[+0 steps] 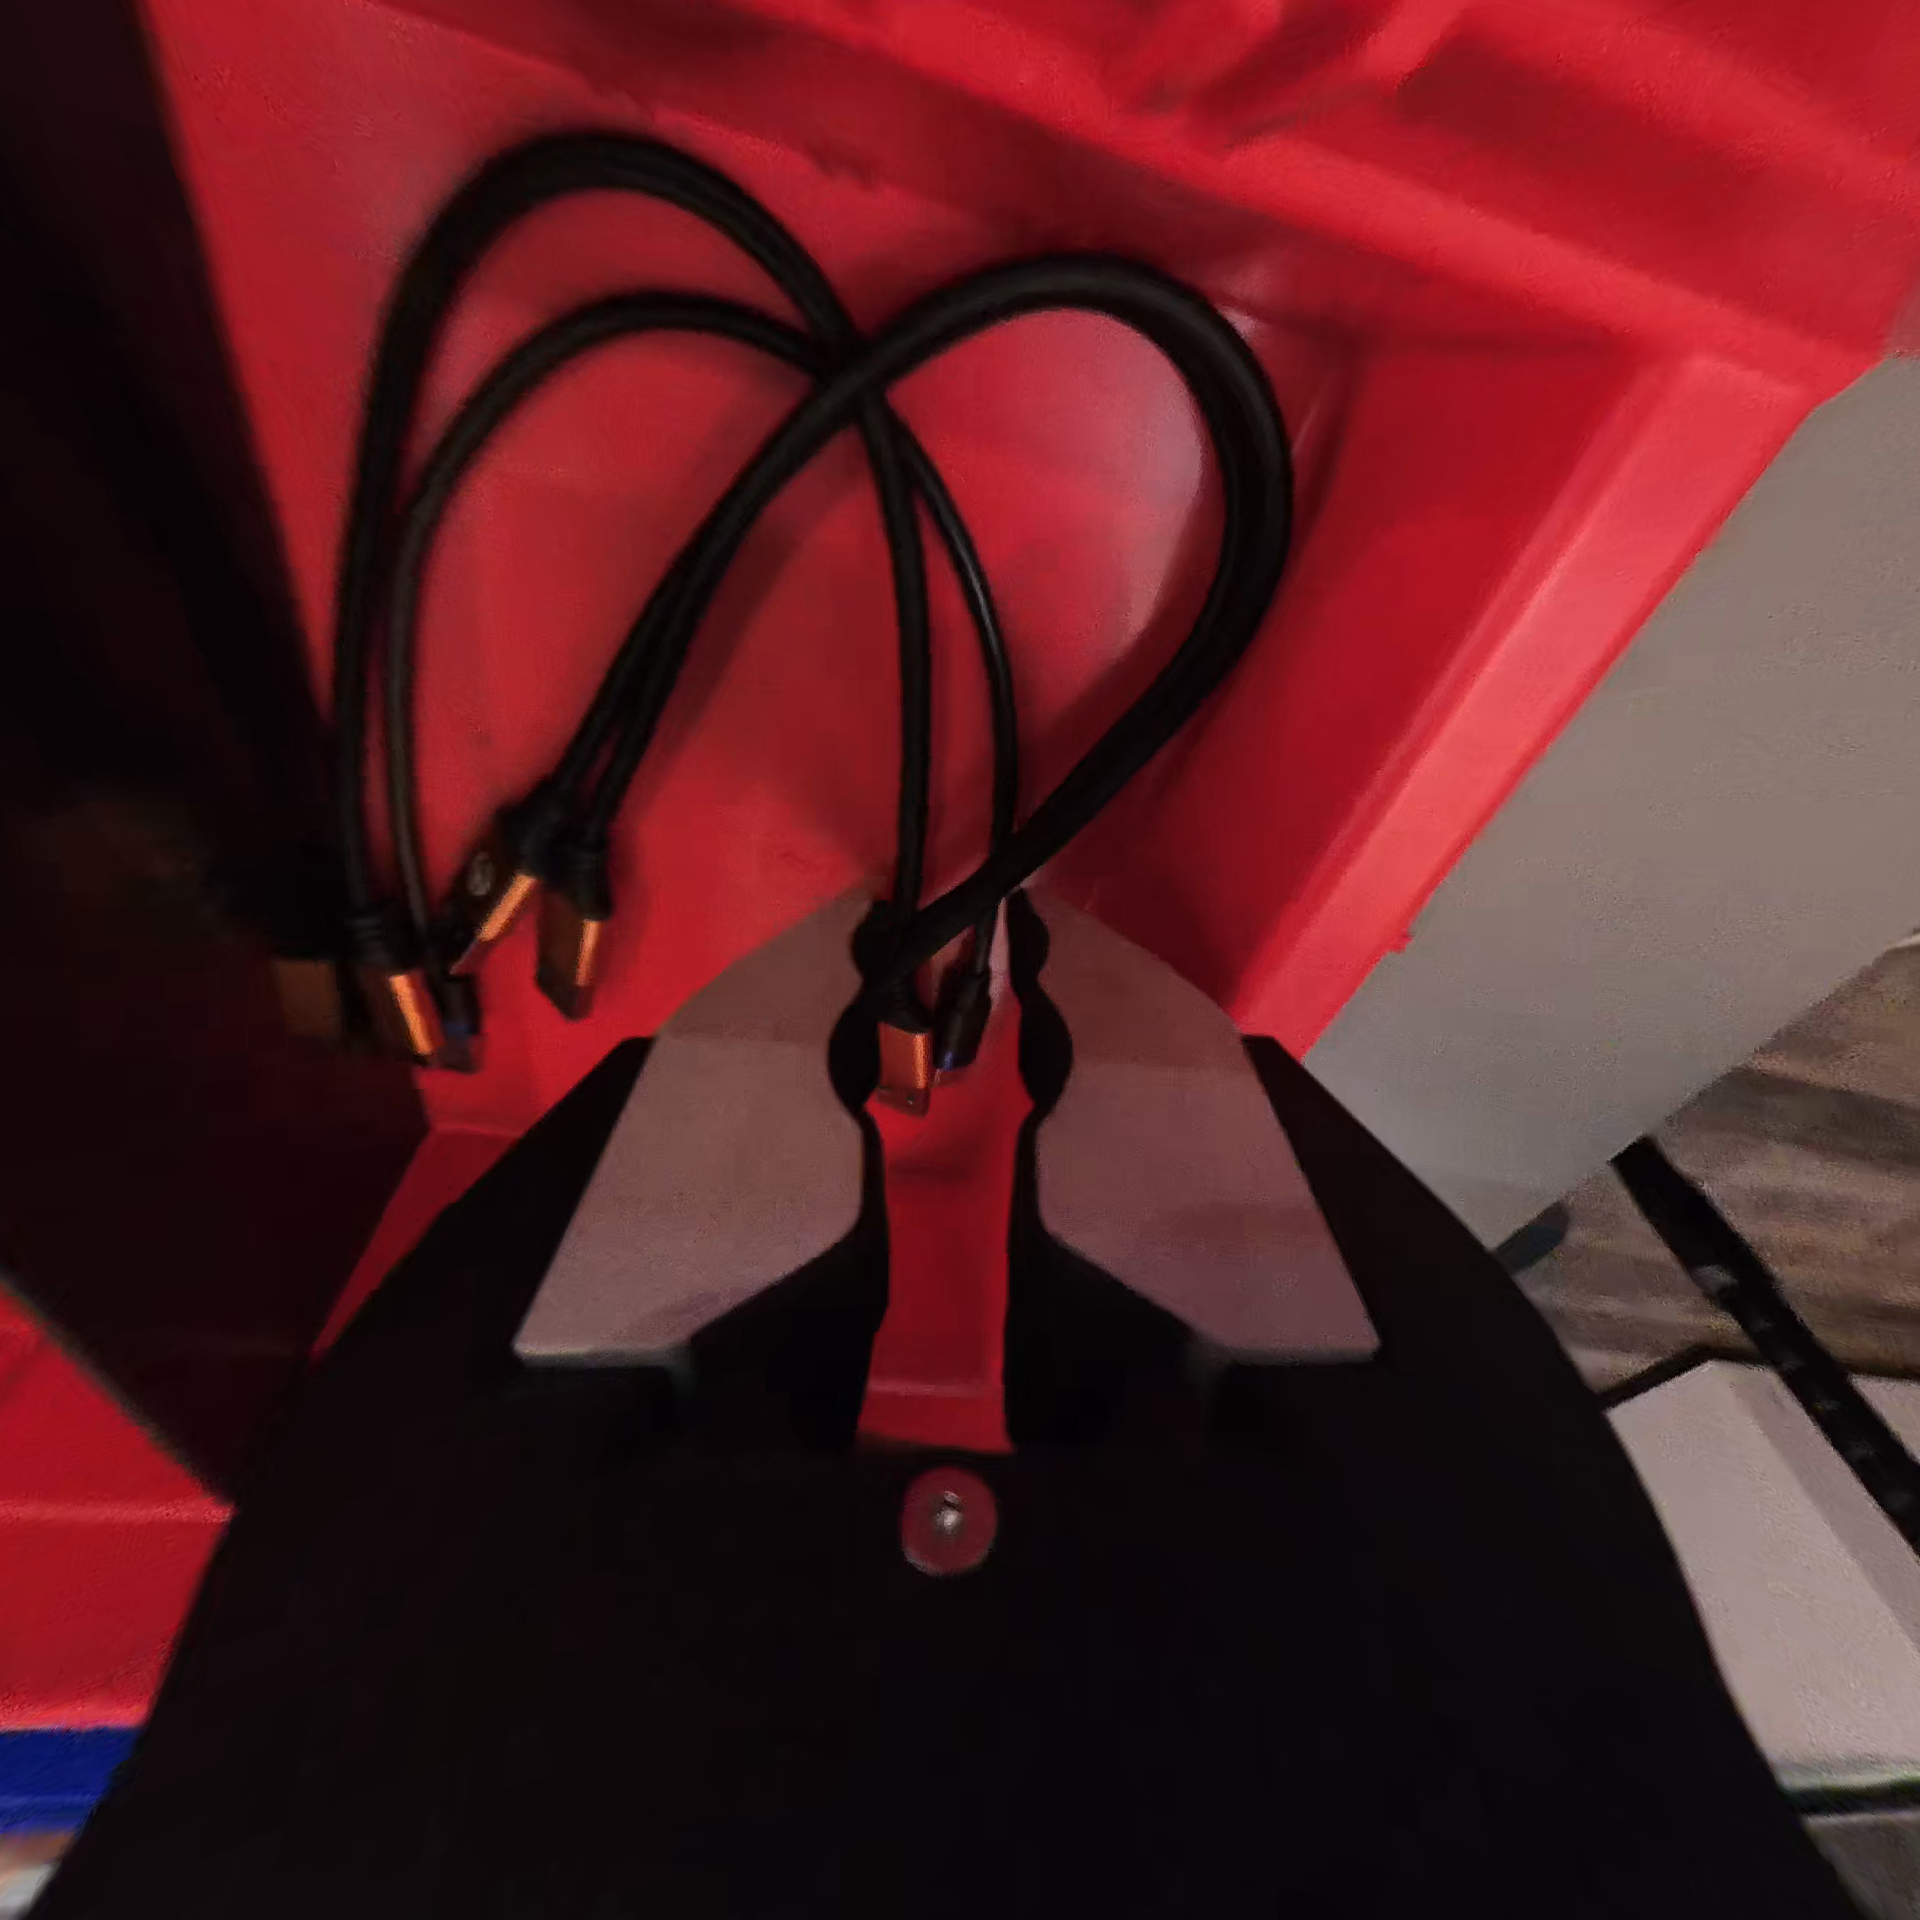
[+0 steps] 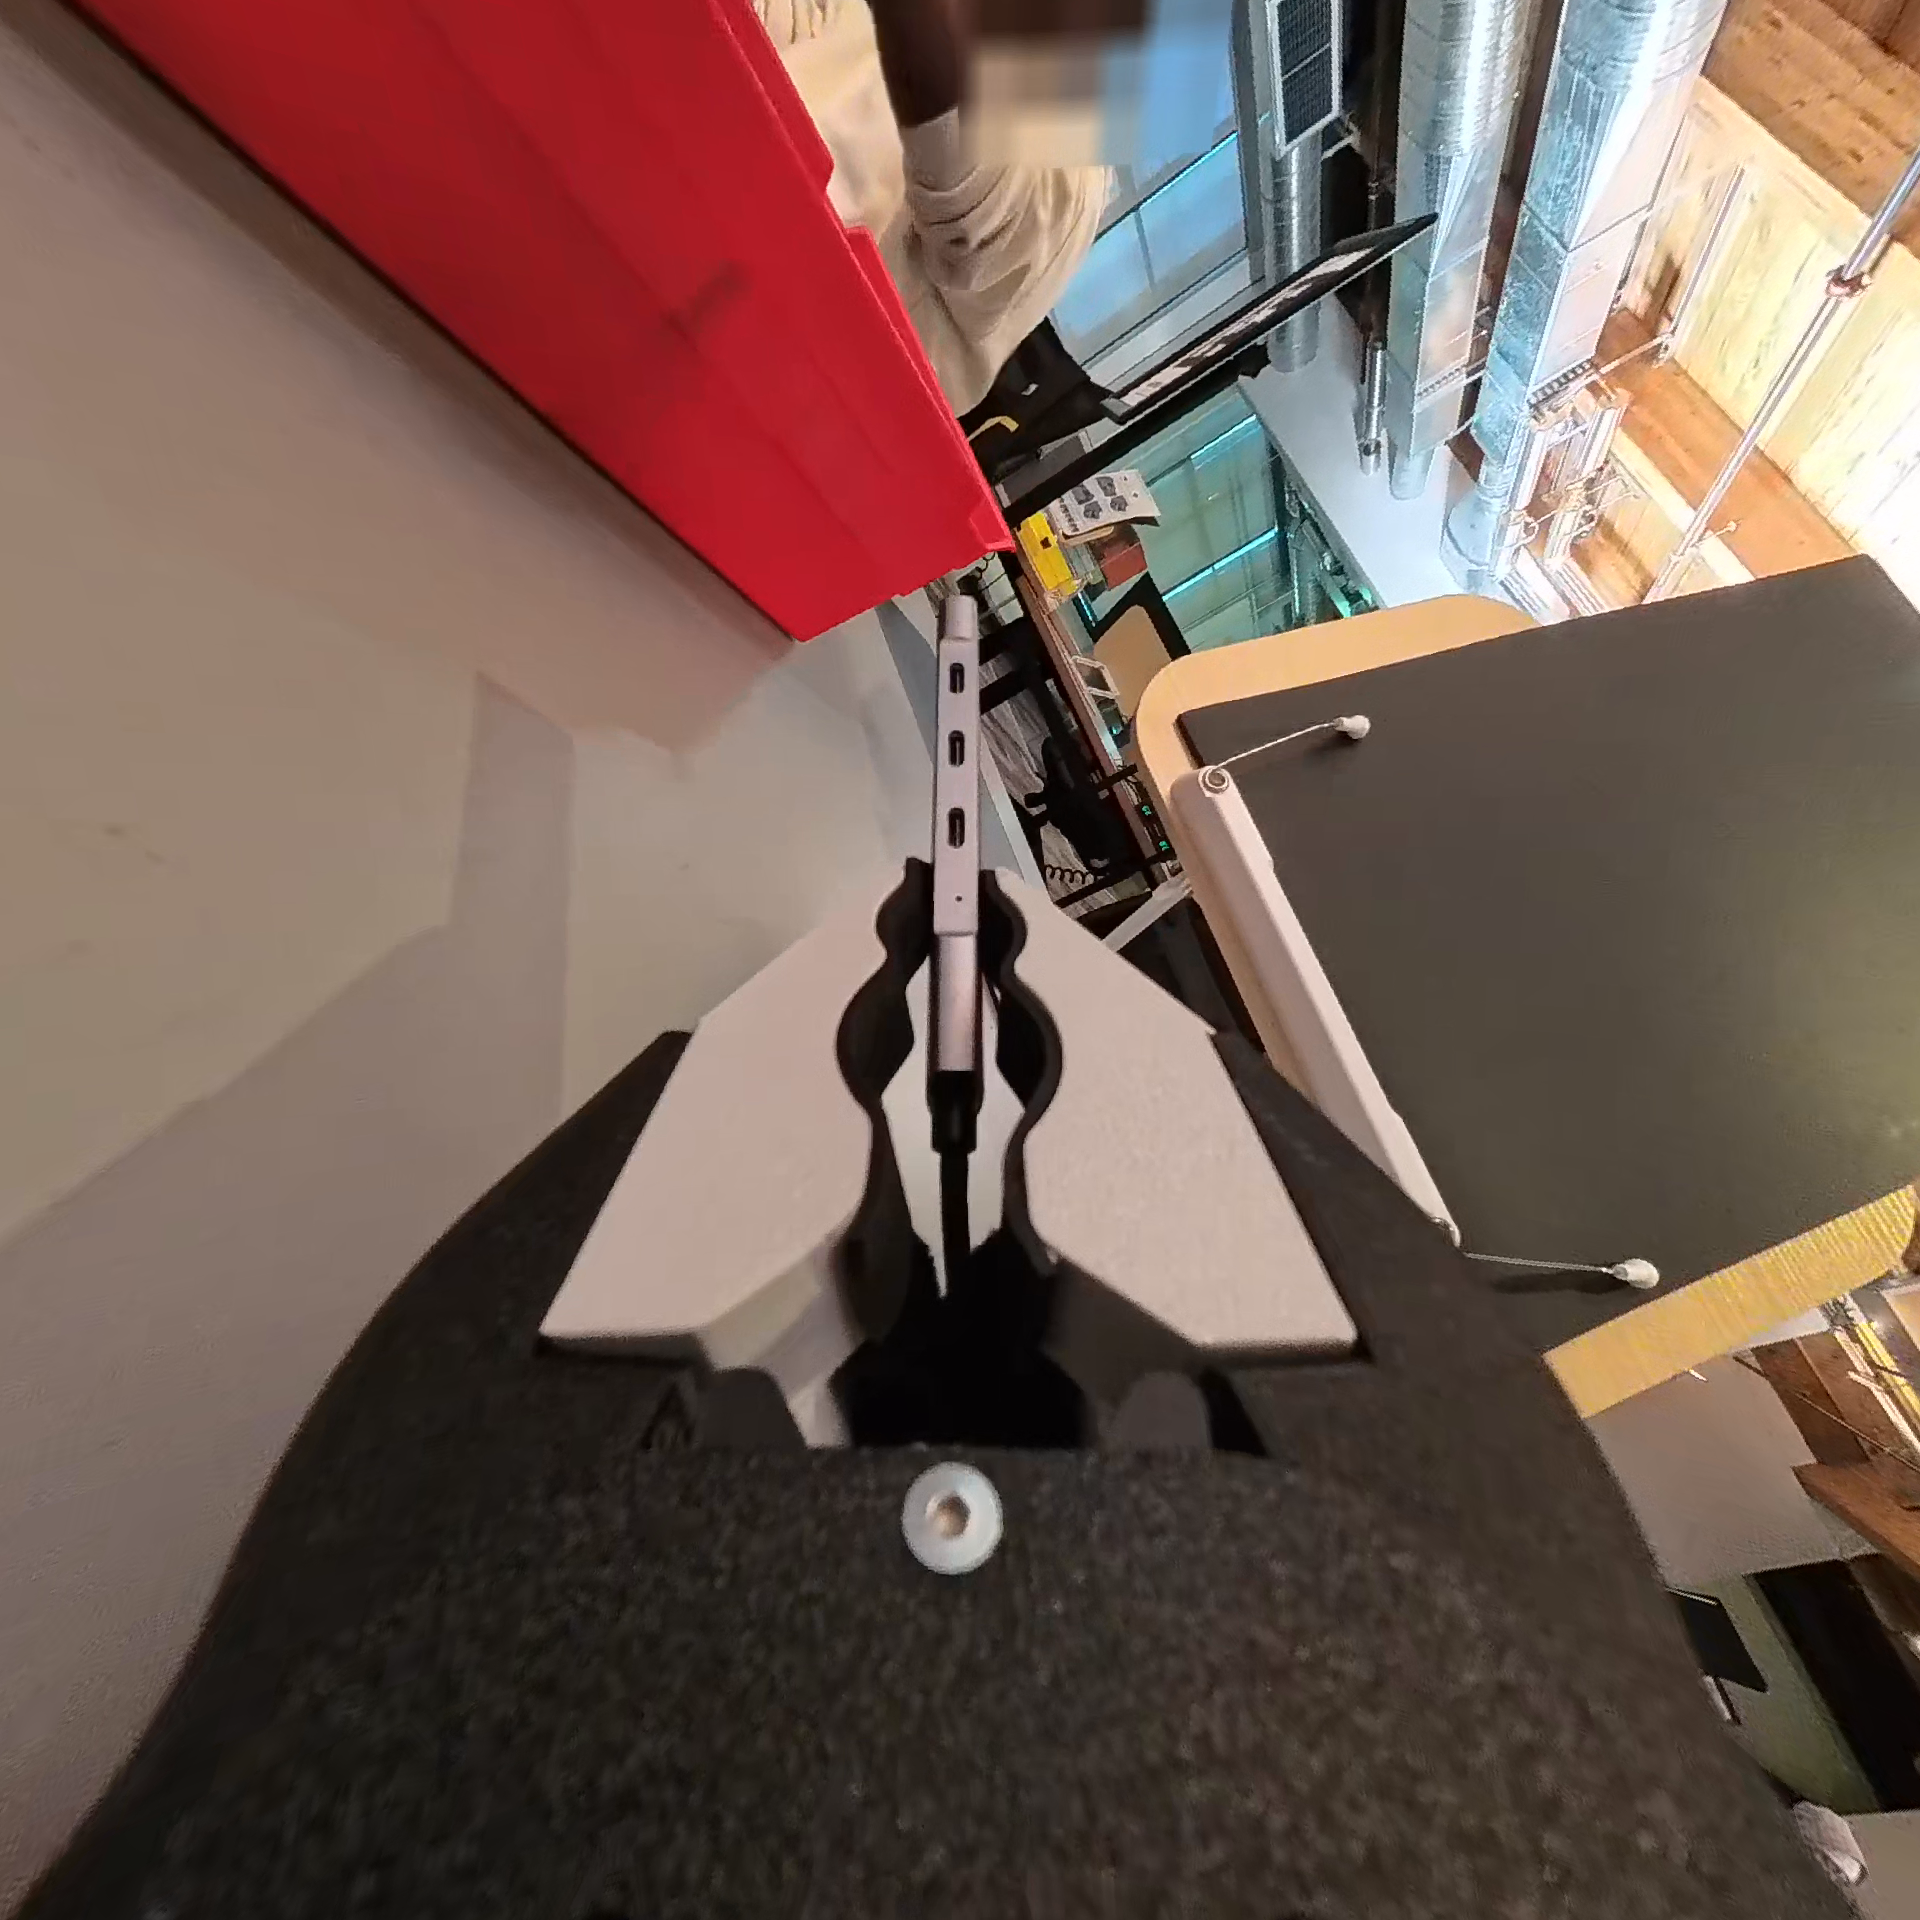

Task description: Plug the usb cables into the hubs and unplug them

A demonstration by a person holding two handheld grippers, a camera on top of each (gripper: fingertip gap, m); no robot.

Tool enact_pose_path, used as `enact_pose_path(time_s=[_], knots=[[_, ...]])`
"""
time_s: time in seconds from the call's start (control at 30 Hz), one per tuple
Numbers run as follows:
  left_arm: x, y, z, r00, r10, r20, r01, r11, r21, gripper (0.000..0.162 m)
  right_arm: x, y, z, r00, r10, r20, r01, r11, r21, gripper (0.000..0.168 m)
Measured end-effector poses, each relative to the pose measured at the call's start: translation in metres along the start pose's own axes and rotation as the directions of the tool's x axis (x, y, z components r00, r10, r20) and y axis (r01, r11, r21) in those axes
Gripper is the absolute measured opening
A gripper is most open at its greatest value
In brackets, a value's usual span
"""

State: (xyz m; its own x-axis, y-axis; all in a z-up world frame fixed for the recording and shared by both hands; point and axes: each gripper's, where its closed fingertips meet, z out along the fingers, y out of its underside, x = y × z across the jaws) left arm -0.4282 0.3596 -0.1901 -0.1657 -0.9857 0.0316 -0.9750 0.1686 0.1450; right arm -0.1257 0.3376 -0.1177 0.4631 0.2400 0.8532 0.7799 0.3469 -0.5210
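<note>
Black cables (image 1: pixel 644 582) with orange-copper plug ends (image 1: pixel 400 1003) lie across a bright red bin (image 1: pixel 1455 260) filling the upper frame. The fingers (image 1: pixel 727 1143) are pale grey edged in black. A silver-grey hub (image 2: pixel 956 831) stands at centre over a white worktop (image 2: pixel 260 727).

Each gripper, left gripper (image 1: pixel 940 997) and right gripper (image 2: pixel 961 935), has a black, grainy body, one silver screw (image 2: pixel 951 1527) set centrally, and two pale grey wedge-shaped fingers (image 2: pixel 769 1153) lined with wavy black inner pads (image 2: pixel 868 1013).
</note>
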Motion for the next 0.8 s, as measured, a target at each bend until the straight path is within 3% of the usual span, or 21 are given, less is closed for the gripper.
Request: enact_pose_path(time_s=[0.2, 0.43, 0.8], knots=[[-0.006, 0.001, -0.015, 0.995, 0.044, 0.094, -0.048, 0.998, 0.040, 0.004, 0.000, 0.003, 0.001, 1.000, 0.007, 0.003, -0.007, 1.000, -0.016, 0.007], [-0.015, 0.008, -0.054, 0.966, -0.006, 0.259, -0.015, 0.997, 0.079, 0.004, 0.000, 0.004, 0.002, 0.999, -0.028, -0.017, 0.027, 0.999, -0.030, 0.007], [-0.021, 0.013, -0.140, 0.859, -0.345, 0.379, 0.195, 0.904, 0.380, 0.004, 0.003, 0.004, 0.000, 0.999, -0.042, -0.029, 0.041, 0.999, -0.023, 0.007]])
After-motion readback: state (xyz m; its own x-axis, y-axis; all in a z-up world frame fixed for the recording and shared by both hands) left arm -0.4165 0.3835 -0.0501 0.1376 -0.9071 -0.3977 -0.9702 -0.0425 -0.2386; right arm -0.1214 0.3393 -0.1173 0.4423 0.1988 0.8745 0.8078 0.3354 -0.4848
